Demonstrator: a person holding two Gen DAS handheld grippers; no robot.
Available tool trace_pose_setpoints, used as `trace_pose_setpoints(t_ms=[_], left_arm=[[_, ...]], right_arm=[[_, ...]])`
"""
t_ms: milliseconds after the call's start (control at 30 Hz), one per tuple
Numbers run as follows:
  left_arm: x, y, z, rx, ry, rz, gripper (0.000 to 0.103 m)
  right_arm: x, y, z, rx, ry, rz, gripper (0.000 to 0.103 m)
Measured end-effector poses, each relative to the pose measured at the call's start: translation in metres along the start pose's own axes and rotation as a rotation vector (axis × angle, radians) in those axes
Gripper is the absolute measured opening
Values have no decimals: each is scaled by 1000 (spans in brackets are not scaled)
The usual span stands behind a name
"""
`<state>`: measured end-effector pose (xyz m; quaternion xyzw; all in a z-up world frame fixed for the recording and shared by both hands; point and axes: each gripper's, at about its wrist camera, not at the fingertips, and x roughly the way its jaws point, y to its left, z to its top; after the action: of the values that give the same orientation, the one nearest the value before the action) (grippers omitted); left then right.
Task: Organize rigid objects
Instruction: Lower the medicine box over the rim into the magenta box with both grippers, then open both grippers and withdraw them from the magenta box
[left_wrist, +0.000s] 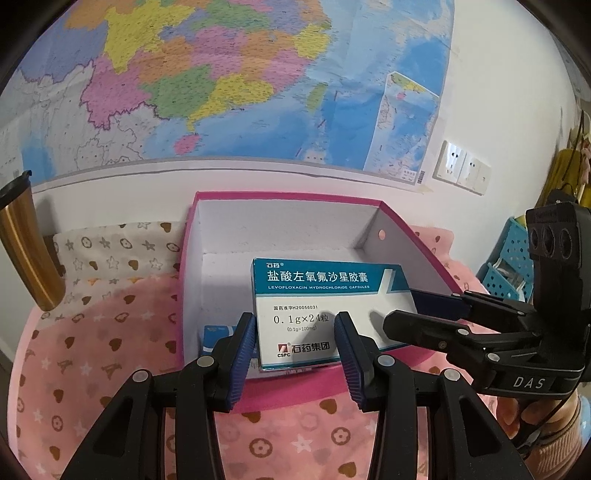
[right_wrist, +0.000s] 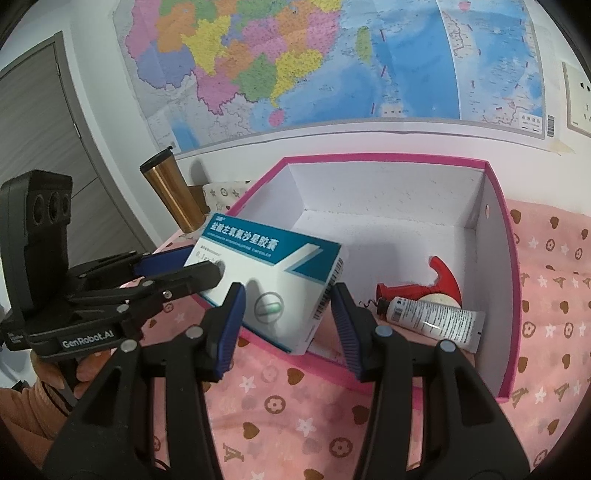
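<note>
Teal-and-white medicine carton (left_wrist: 325, 310) was clamped crosswise by left gripper (left_wrist: 297, 339) and right gripper (right_wrist: 286, 306), steadying it above the pink box (right_wrist: 502, 258) for stowing.

medicine box (left_wrist: 325, 306): smooth printed card, slight sheen
storage box (right_wrist: 495, 236): pink paper-covered card outside, matt white, faintly grainy inside
cloth (left_wrist: 92, 354): soft pink printed fabric, matt
tumbler (right_wrist: 170, 192): brushed bronze-coloured metal, black plastic lid
tube (right_wrist: 436, 317): glossy white plastic
map (left_wrist: 221, 81): smooth printed paper, creased
</note>
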<state>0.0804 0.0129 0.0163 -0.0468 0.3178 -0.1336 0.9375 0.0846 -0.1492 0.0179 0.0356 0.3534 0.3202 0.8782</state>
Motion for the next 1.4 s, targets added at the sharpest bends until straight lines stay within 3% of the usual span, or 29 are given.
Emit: trace_pose_setpoints(t_ms=[633, 700, 867, 967, 1067, 1133, 1233, 1267, 1400], left_arm=[[18, 10, 2, -22, 38, 30, 44], [20, 11, -1, -25, 45, 42, 48], [10, 10, -8, -16, 15, 73, 71], [-5, 8, -18, -8, -33, 79, 89], [-19, 5, -29, 1, -67, 96, 95], [-28, 3, -37, -15, -84, 113, 103], [-37, -4, -51, -18, -97, 146, 103], [-38, -7, -54, -17, -97, 160, 103], [-43, -12, -67, -27, -85, 179, 103]], right_arm=[[17, -6, 8, 21, 34, 4, 51], [21, -7, 8, 28, 48, 3, 51], [18, -8, 5, 40, 48, -26, 53], [4, -4, -4, 21, 19, -49, 62], [-15, 3, -15, -13, -26, -88, 71], [-29, 9, -25, -28, -68, -125, 86], [-46, 16, -42, -26, -135, -216, 99], [-50, 19, -50, -19, -151, -265, 101], [-53, 24, -69, -8, -153, -311, 102]])
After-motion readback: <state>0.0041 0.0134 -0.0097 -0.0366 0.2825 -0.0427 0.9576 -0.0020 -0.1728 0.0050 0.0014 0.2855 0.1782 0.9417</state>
